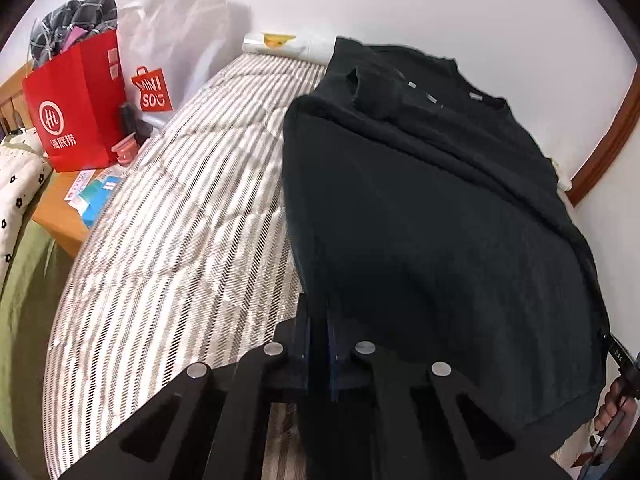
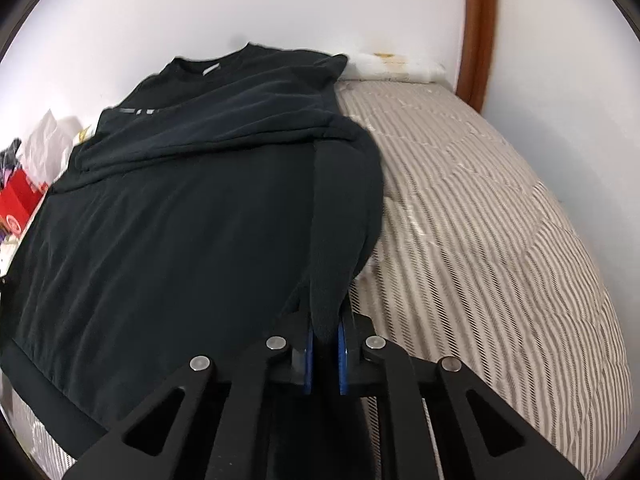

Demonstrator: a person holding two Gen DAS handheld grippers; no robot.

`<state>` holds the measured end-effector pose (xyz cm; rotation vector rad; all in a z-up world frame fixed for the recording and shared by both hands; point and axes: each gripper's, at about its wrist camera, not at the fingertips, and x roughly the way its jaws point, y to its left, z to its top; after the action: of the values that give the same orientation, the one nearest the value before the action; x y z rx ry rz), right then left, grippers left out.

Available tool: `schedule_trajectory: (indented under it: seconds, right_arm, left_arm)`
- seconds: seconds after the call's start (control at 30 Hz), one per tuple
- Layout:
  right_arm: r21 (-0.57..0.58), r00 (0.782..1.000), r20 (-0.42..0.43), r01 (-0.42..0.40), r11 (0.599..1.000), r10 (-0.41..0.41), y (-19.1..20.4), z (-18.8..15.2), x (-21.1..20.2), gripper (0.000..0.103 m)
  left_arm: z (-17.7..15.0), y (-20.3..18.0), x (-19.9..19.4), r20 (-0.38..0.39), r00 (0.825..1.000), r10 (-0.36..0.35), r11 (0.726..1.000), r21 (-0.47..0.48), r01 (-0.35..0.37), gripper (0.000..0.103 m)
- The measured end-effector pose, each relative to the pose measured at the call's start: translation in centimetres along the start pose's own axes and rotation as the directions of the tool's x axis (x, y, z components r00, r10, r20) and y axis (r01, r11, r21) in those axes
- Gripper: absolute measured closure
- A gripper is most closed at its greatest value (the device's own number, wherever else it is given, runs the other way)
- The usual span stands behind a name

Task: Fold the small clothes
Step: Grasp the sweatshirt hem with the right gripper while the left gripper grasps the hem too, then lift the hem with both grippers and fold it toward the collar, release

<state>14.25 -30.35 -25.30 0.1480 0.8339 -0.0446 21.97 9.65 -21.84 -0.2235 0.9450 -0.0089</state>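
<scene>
Both sweatshirt (image 2: 168, 208) hem corners pinched.

A bed with a striped quilted cover (image 1: 180, 216) carries a black sweatshirt (image 1: 432, 220) spread flat (sleeves folded across its chest); a white pillow (image 2: 400, 66) lies at the far end by the wall.

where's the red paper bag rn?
Left wrist view, upper left: the red paper bag stands on the wooden side table beside the striped mattress, with a white Miniso bag just behind it by the wall.
</scene>
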Motion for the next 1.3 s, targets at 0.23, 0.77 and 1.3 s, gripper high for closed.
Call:
schedule_trajectory:
  seconds: [0.23, 0.77, 1.3]
  right_arm:
    - [0.071, 0.993, 0.074, -0.096, 0.993, 0.091, -2.1, -0.7, -4.7, 0.095]
    - [0.054, 0.962, 0.24, -0.147, 0.988, 0.13, -3.6, -3.5, -16.0, 0.095]
    - [0.071, 0.956, 0.269, -0.138, 0.988, 0.114, -3.3, 8.3, -10.6, 0.095]
  left_arm:
    - [-0.6, 0.2, -5.3, 0.066, 0.997, -0.042, 0.999, 0.019, 0.04, 0.097]
    - [-3.3, 0.9, -15.8, 0.178, 0.977, -0.122, 0.991, 0.077, 0.11, 0.097]
    - [7.0, -0.5, -8.4, 0.175, 0.98, -0.097, 0.995, 0.045, 0.091, 0.097]
